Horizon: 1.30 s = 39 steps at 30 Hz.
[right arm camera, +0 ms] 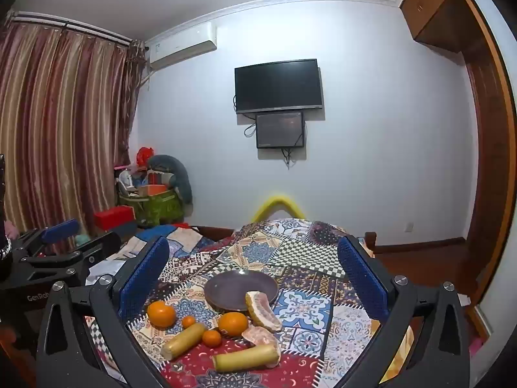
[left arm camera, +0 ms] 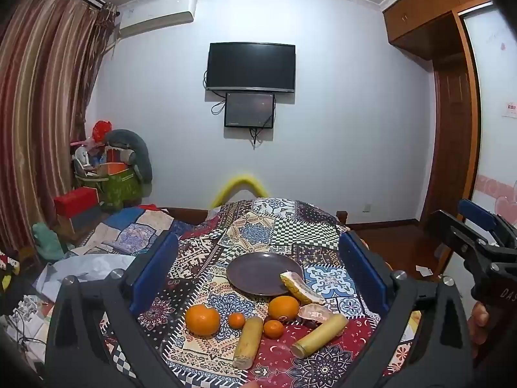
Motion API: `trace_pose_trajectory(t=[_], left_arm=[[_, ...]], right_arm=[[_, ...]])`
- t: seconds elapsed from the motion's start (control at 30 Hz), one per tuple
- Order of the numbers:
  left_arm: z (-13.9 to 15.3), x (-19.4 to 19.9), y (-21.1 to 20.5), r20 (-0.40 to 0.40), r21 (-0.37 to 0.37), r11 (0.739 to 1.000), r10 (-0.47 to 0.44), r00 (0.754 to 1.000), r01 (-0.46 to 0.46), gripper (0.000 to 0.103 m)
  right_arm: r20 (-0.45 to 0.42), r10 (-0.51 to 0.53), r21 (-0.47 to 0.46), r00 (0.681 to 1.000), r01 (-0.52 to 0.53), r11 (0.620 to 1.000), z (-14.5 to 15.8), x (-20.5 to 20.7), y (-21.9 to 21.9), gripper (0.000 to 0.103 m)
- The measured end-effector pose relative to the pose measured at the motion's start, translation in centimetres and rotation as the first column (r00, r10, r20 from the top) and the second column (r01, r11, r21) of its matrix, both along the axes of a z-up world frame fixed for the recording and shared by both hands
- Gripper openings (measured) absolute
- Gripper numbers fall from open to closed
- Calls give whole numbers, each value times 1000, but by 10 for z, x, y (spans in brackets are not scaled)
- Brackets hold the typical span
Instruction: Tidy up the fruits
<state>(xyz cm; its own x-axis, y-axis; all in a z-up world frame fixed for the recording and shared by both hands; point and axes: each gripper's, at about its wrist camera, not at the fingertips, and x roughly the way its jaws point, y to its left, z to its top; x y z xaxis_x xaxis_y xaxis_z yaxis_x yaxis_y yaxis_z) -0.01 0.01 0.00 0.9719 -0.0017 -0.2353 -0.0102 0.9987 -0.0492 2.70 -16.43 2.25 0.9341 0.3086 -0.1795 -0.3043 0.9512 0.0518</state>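
Observation:
A dark round plate point(left arm camera: 255, 271) point(right arm camera: 232, 286) lies on the patterned cloth, and a pomelo wedge point(left arm camera: 300, 286) point(right arm camera: 261, 310) leans on its near rim. In front of it lie two oranges point(left arm camera: 202, 319) point(left arm camera: 283, 307), two small mandarins point(left arm camera: 236, 320) point(left arm camera: 273, 328), a peeled pomelo piece point(left arm camera: 313, 313) and two yellow cane stalks point(left arm camera: 248, 342) point(left arm camera: 320, 334). My left gripper point(left arm camera: 258, 242) hovers above the fruit, open and holding nothing. My right gripper point(right arm camera: 253, 245) hangs beside it, also open and holding nothing.
The patchwork cloth point(left arm camera: 290, 232) covers a small table, with a yellow chair back point(left arm camera: 240, 186) beyond its far edge. A bed with bedding point(left arm camera: 106, 239) lies to the left and wooden floor point(right arm camera: 429, 265) to the right. Boxes and bags point(left arm camera: 110, 177) fill the corner.

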Motion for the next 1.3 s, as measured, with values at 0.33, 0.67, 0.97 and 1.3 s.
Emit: trace_pose_trajectory(t=[0.33, 0.67, 0.97, 1.3], left_arm=[[1, 1, 1, -1, -7, 1000, -11, 1000, 11, 101], [1, 1, -2, -3, -9, 1000, -13, 1000, 13, 101], [1, 2, -3, 7, -9, 1000, -10, 1000, 10, 101], [2, 0, -4, 10, -6, 1000, -7, 1000, 8, 101]], right_arm=[[-6, -5, 0, 1000, 5, 1000, 0, 2, -3, 103], [-7, 1, 15, 1000, -1, 1000, 0, 0, -6, 103], [-6, 4, 6, 1000, -4, 1000, 2, -2, -1, 103], [-14, 8, 8, 1000, -8, 1000, 0, 2, -2, 103]])
